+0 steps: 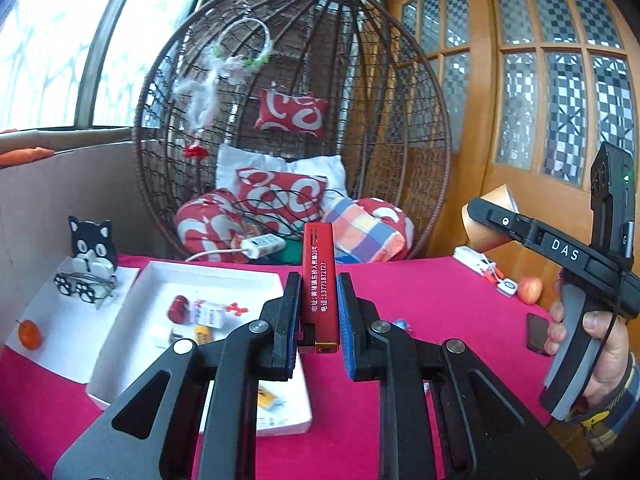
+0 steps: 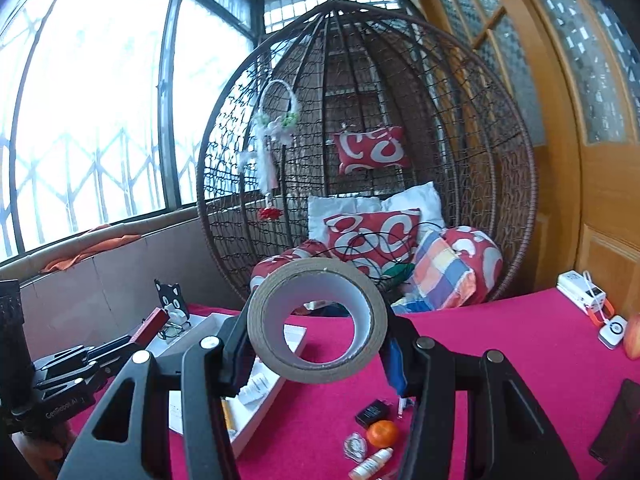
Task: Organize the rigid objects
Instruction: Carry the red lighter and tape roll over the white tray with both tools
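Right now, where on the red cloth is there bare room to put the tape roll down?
The widest bare stretch of red cloth lies between the white tray and the apple at the far right. It is crowded nearer the right gripper, around the small orange, black box and white bottle.

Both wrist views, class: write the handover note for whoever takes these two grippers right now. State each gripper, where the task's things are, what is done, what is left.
Left gripper: shut on the red lighter, held upright above the table.
Right gripper: shut on the brown tape roll, also in the air.
White tray on the pink tablecloth, on the left: already holds several small items.
Still loose on the cloth: small black box, orange, small white bottle.
Left to do: probably set the lighter and tape in the tray, then collect the loose pieces.
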